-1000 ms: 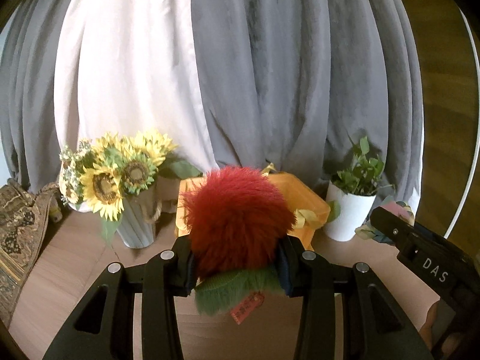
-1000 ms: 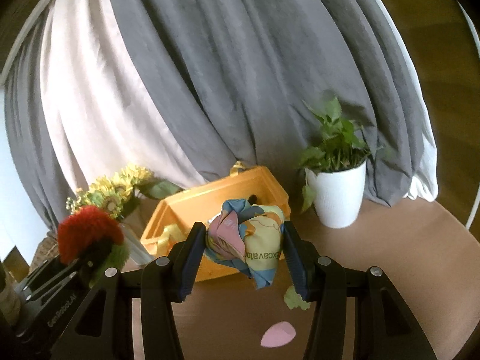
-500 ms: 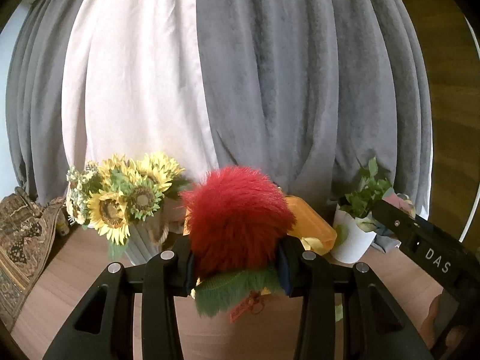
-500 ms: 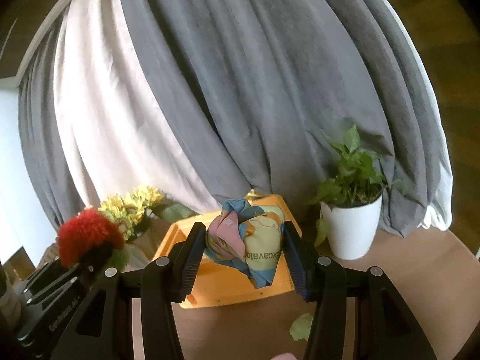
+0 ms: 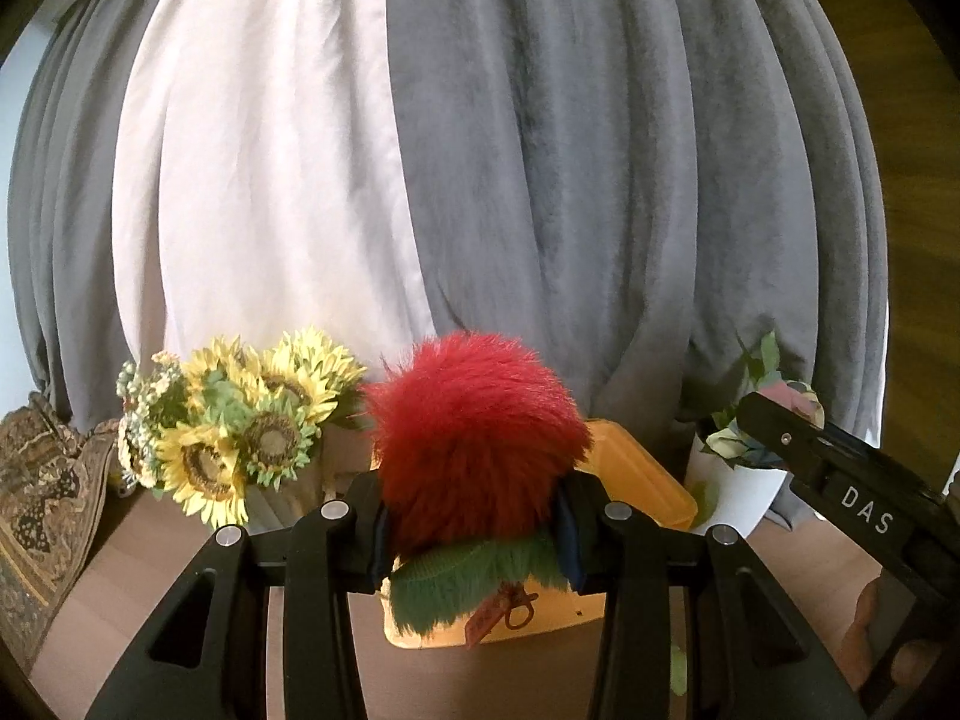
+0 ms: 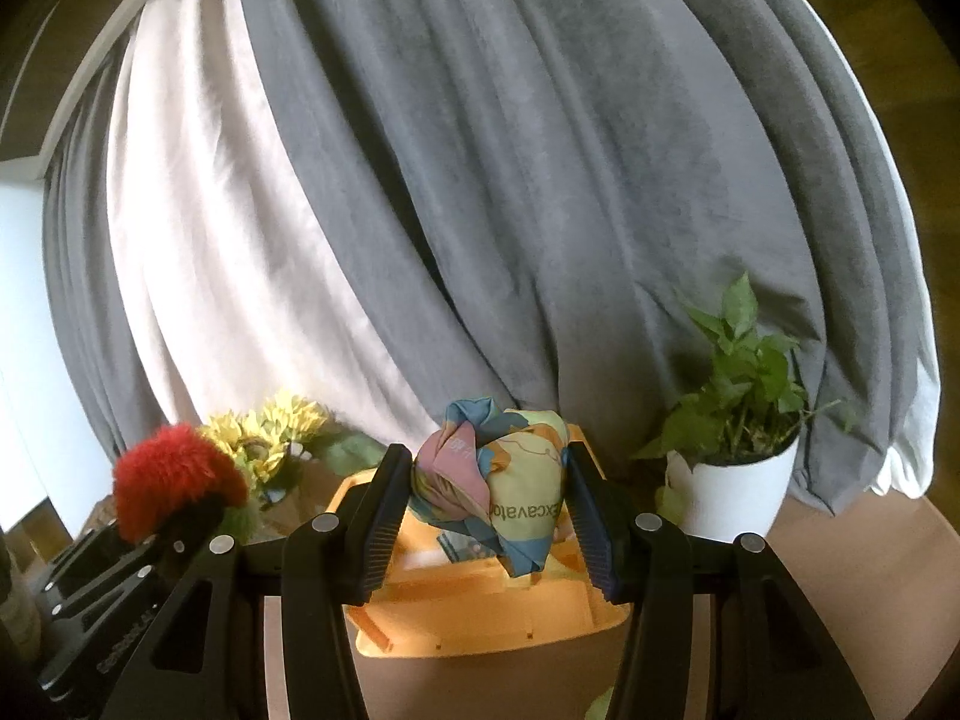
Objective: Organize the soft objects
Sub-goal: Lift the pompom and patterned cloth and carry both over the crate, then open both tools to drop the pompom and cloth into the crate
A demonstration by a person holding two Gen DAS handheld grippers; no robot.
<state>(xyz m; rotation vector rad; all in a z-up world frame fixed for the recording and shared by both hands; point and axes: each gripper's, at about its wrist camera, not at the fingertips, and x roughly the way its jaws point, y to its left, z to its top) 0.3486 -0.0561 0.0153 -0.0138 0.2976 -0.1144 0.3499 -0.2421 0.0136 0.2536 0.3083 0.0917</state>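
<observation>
A: Red fur, green fringe below: a plush strawberry-like toy [image 5: 480, 438] clamped between the pads of the left gripper [image 5: 474, 534], paper tag dangling. Held off the table, in front of the orange plastic bin [image 5: 636, 480].

B: Right side?

A: Right gripper [image 6: 489, 510] closed on a crumpled printed cloth ball [image 6: 498, 480], pastel patches, some lettering on it. Fingers pressing both flanks, no slack visible. It hangs above the open bin [image 6: 480, 606], near its front part.

B: Anything in the bin already?

A: Something pale and printed low inside, under the cloth; can't tell what. Interior otherwise reads bare orange.

B: So which step?

A: I'd judge the carry: both soft items gripped and brought to the bin, neither dropped. Right looks closer to release than left, whose toy hides most of the bin in its own view.

B: Next move needs?

A: Probably get each load fully over the opening, then part the fingers. The two grippers sit close together, left just beside right, so dropping one at a time seems safer. Fur may cling to the pads; a wide opening would help.

B: Hazards nearby?

A: Sunflower bouquet [image 5: 234, 420] left of the bin, potted plant in a white pot [image 6: 732, 480] right of it. Both close to the bin's sides. Grey and white curtain [image 6: 480, 180] behind.
</observation>
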